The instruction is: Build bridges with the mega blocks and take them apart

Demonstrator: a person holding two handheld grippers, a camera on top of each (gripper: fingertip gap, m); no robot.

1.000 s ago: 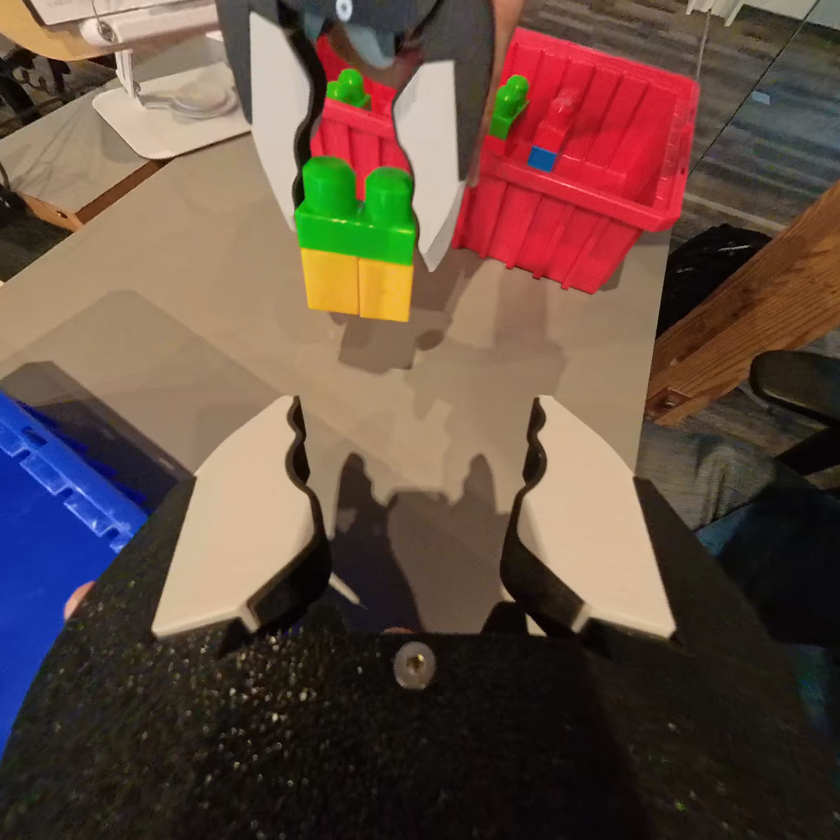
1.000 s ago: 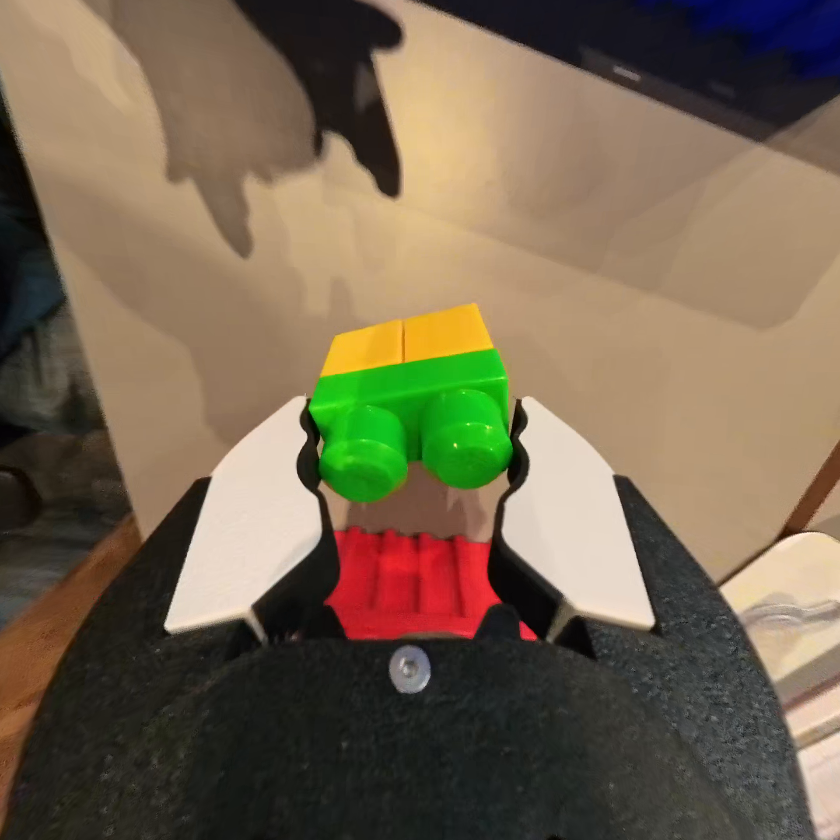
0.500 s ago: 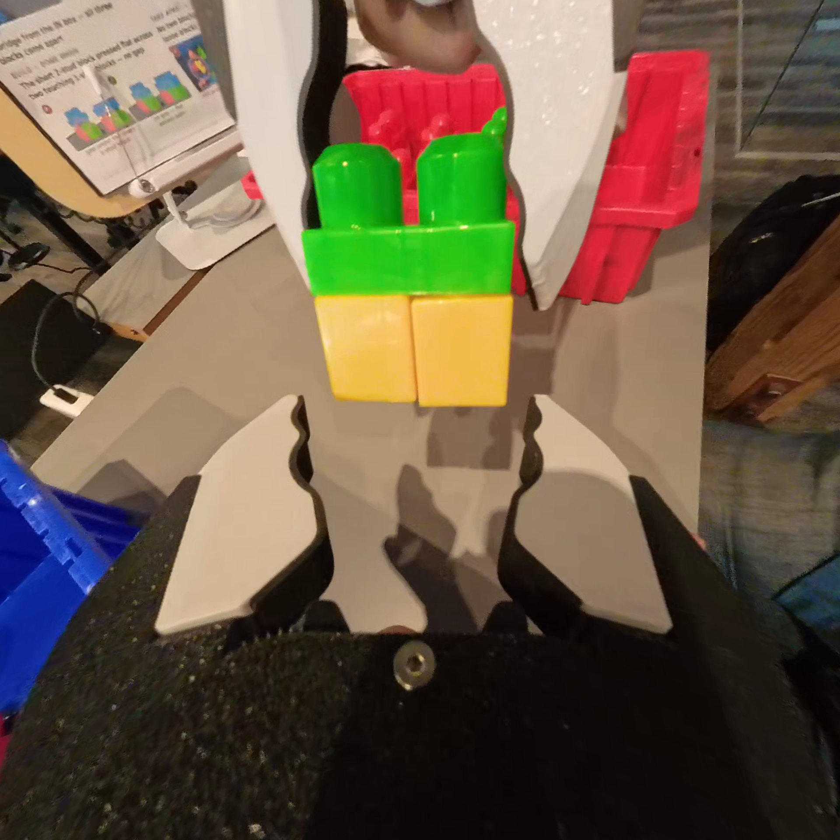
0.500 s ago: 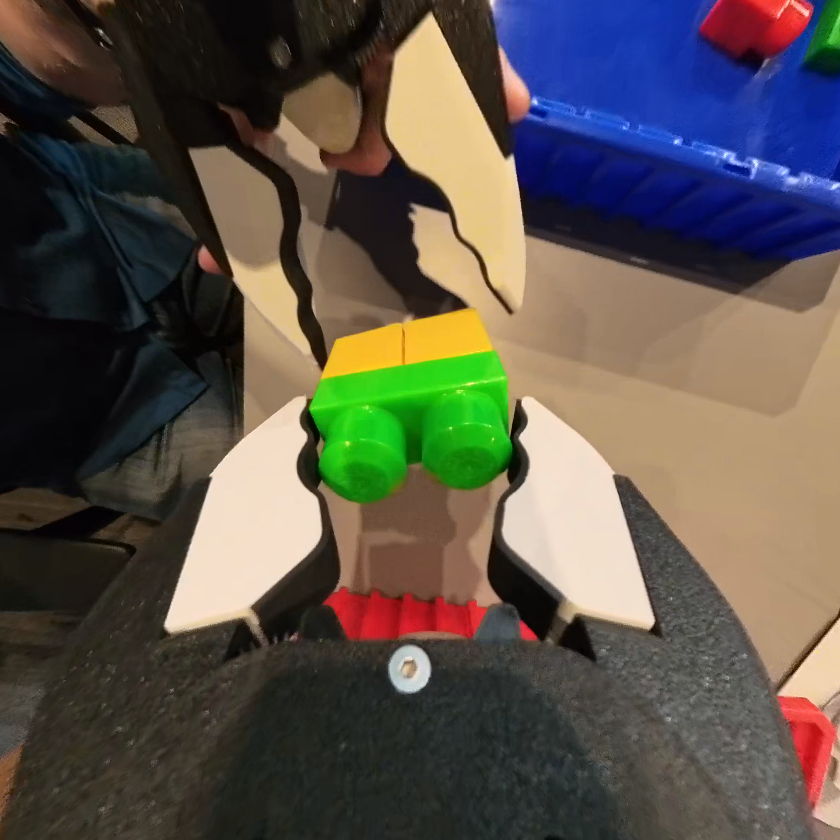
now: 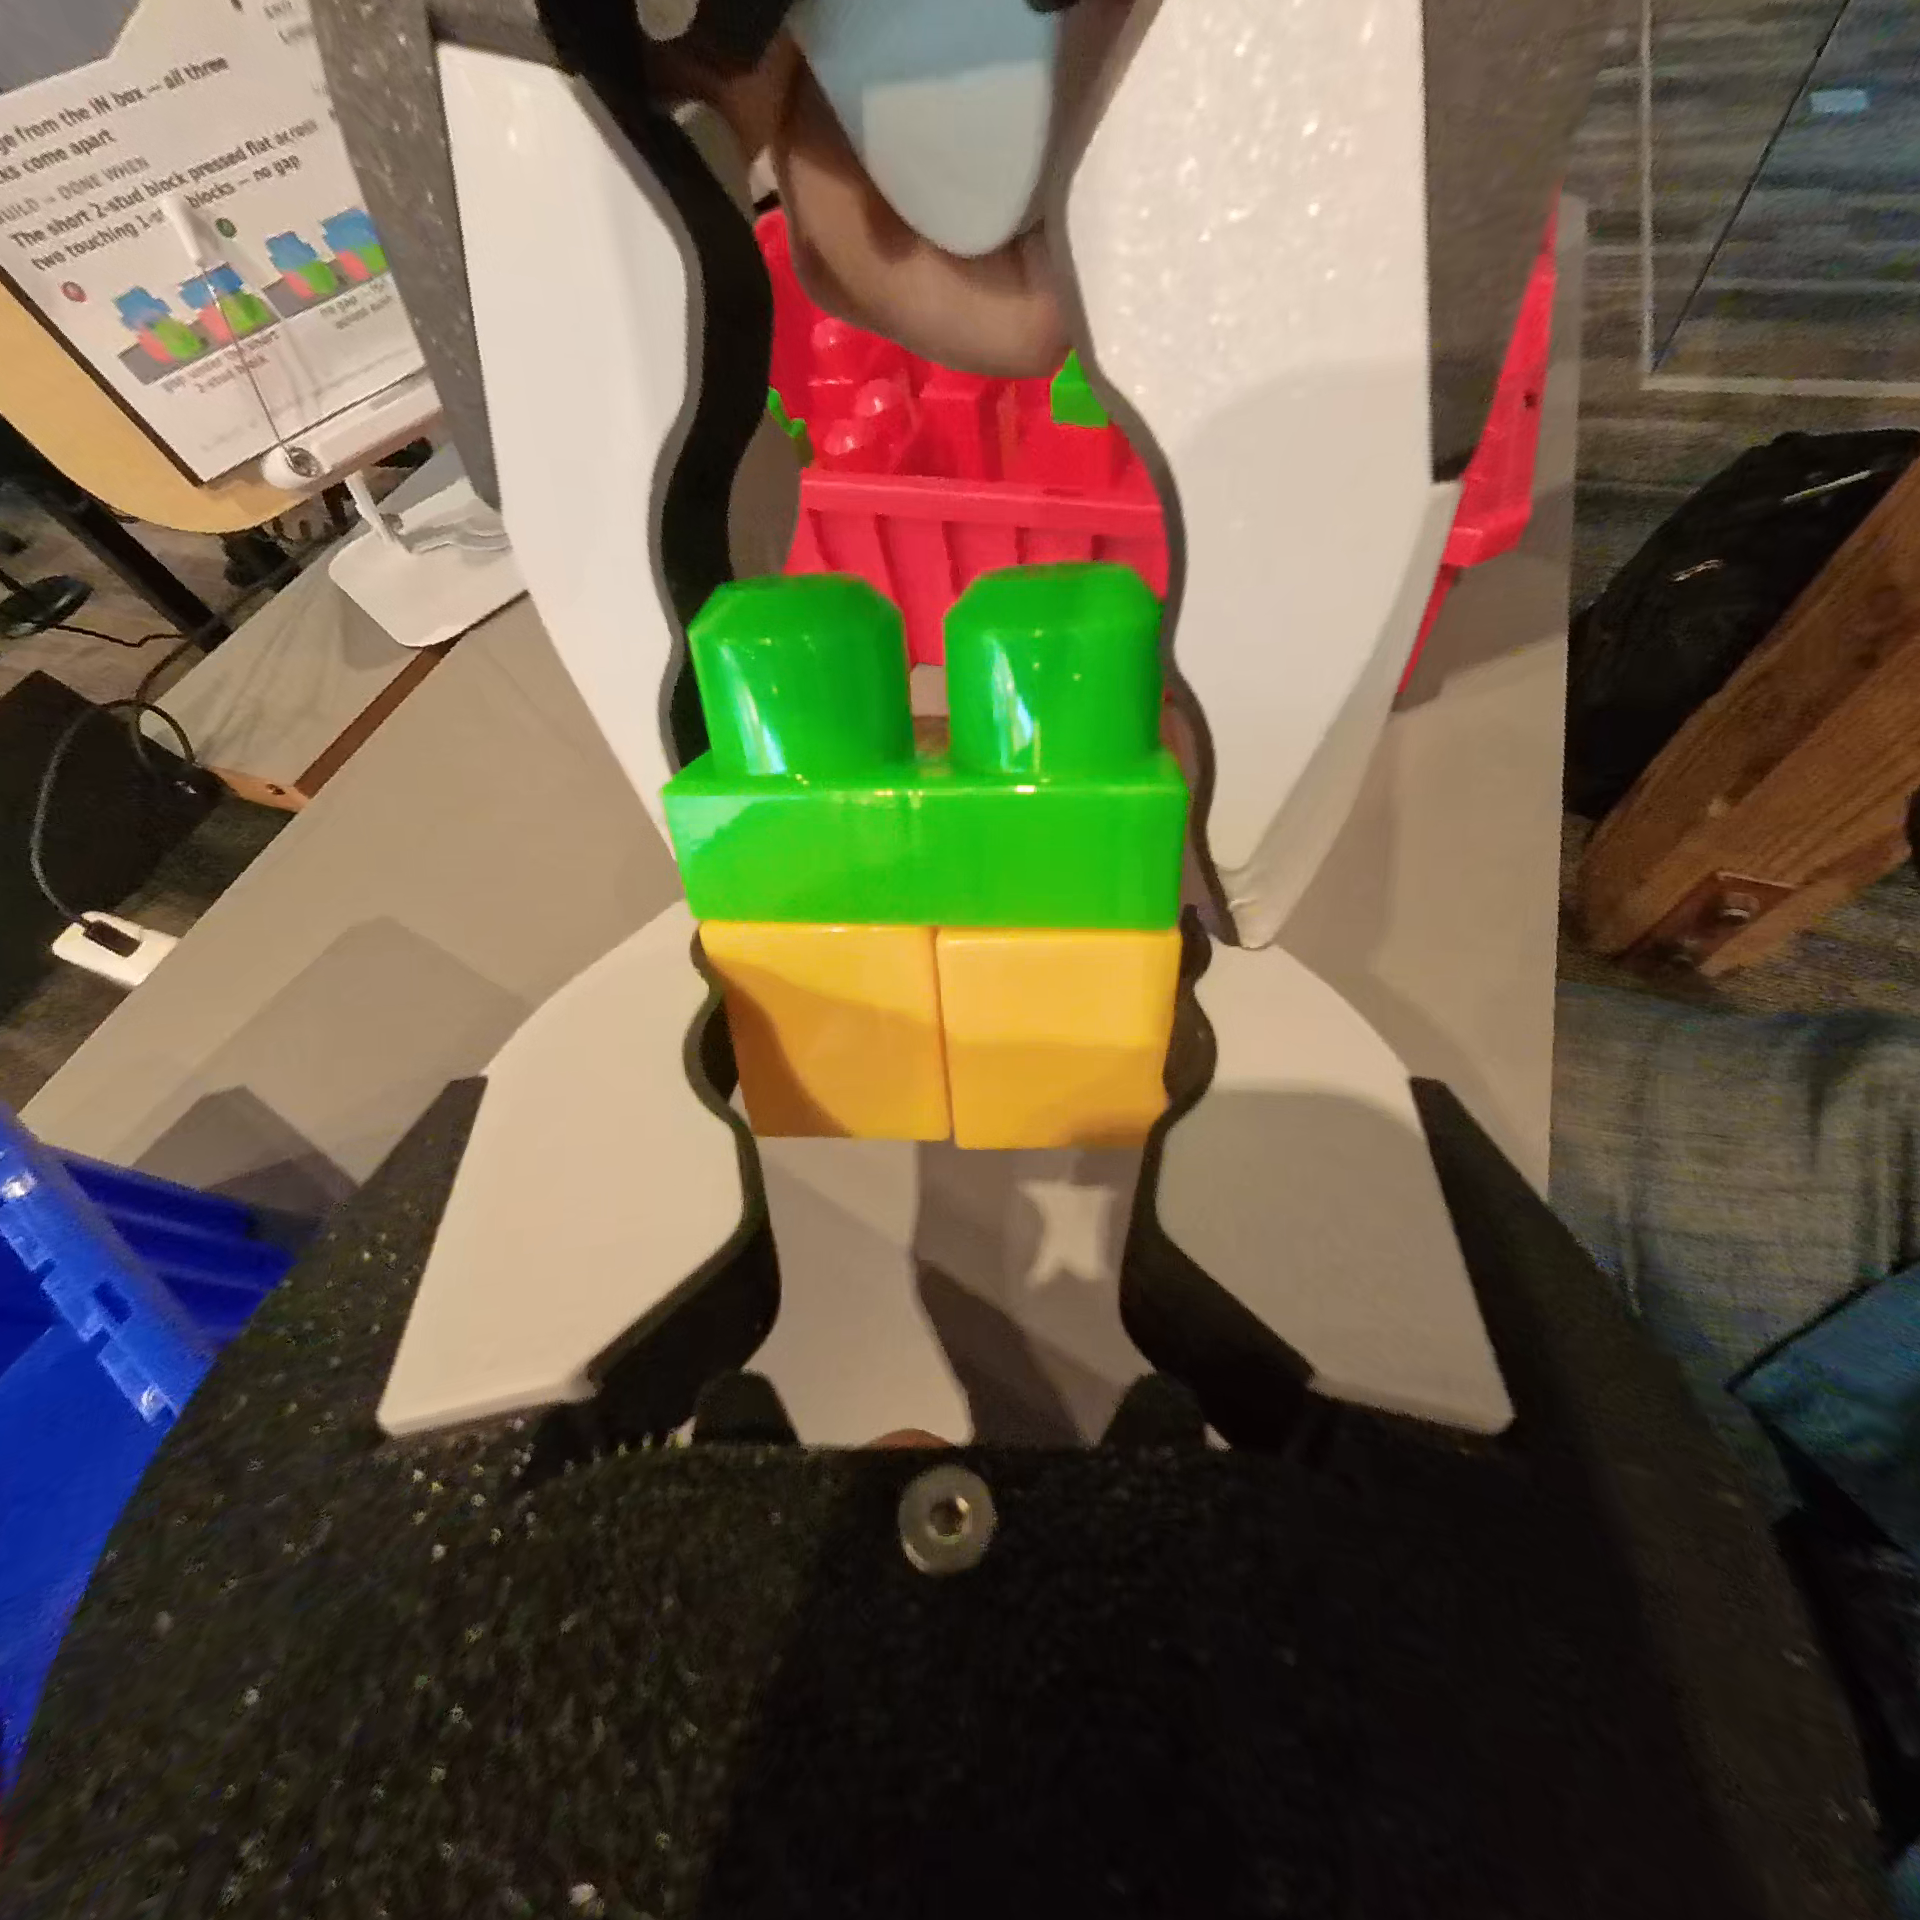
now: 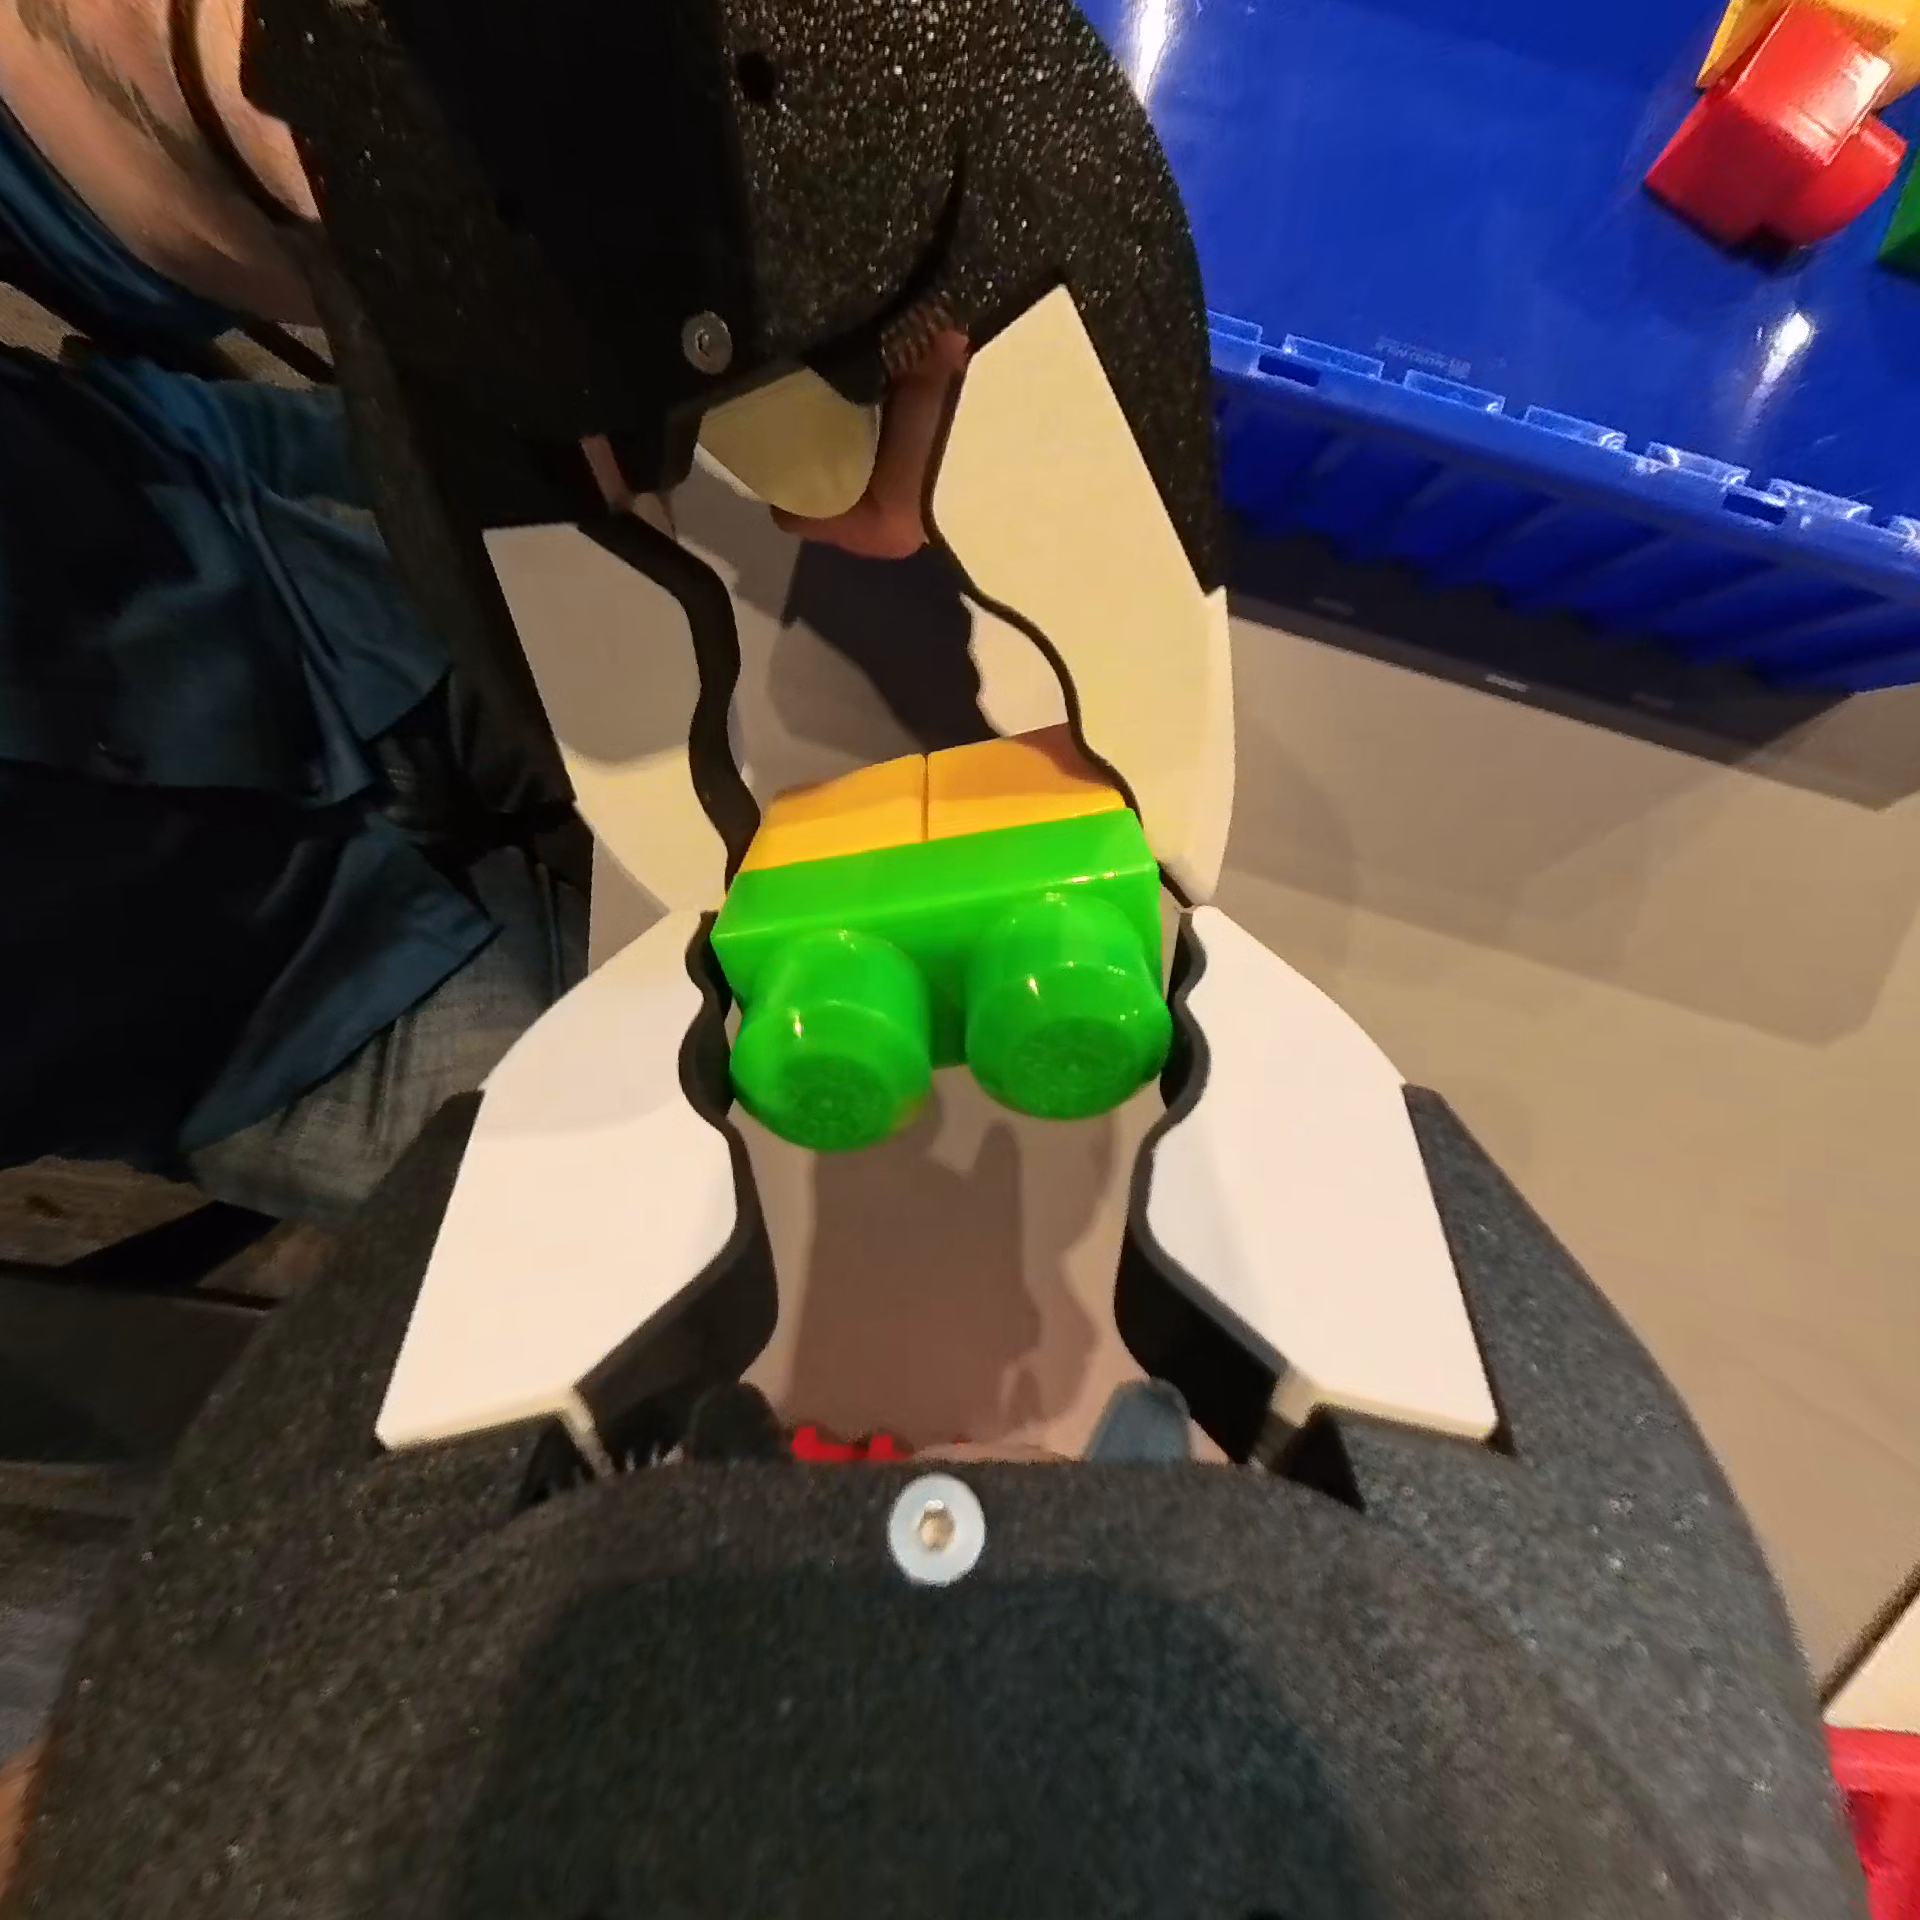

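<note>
A green two-stud block (image 5: 925, 852) sits on two yellow blocks (image 5: 831, 1029) as one small stack, held in the air over the grey table (image 5: 312, 935). My right gripper (image 6: 945, 935) is shut on the green block (image 6: 935, 904), its pads pressed on both ends. In the left wrist view it (image 5: 951, 831) comes down from above. My left gripper (image 5: 945, 966) is shut on the yellow blocks, with the pads against their outer sides. The right wrist view shows it (image 6: 935, 810) facing mine, its fingers flanking the yellow blocks (image 6: 935, 800).
A red bin (image 5: 977, 499) with red and green blocks stands behind the stack. A blue bin (image 5: 94, 1351) lies at the left; the right wrist view shows a red block (image 6: 1777, 156) in it. An instruction sheet (image 5: 208, 260) on a stand and a wooden frame (image 5: 1766, 779) flank the table.
The stack and my left gripper came together. The left jaws narrowed and closed on the yellow blocks. My right gripper kept its hold on the green block.
</note>
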